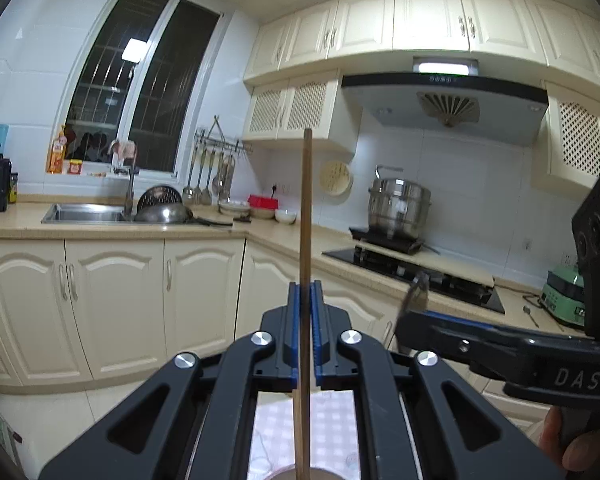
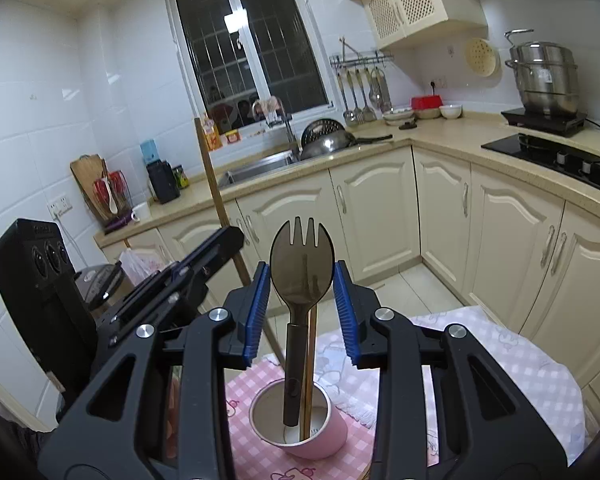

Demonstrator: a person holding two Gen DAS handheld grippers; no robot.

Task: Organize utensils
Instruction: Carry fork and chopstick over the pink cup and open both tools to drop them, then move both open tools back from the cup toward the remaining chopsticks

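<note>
My left gripper (image 1: 307, 286) is shut on a wooden chopstick (image 1: 307, 200) that stands upright between its blue pads. From the right wrist view, that gripper (image 2: 236, 236) sits at the left and its chopstick (image 2: 210, 168) slants up over the counter. The chopstick's lower end is hidden. My right gripper (image 2: 301, 276) has its pads pressed on the two edges of a dark spork (image 2: 300, 264). The spork's tines point up and its handle hangs over a pink cup (image 2: 332, 436). A second chopstick (image 2: 311, 328) leans in the cup. In the left wrist view the right gripper (image 1: 402, 320) holds the blurred spork (image 1: 418, 290).
The cup rests on a pink checked tablecloth (image 2: 500, 360). Cream cabinets (image 2: 372, 216) run under an L-shaped counter that carries a sink (image 2: 256, 168), a wok (image 2: 328, 142), a black hob (image 2: 560, 156) and a steel pot (image 2: 544, 76). A rice cooker (image 2: 100, 280) stands at the left. A hand (image 1: 572, 448) grips the right tool.
</note>
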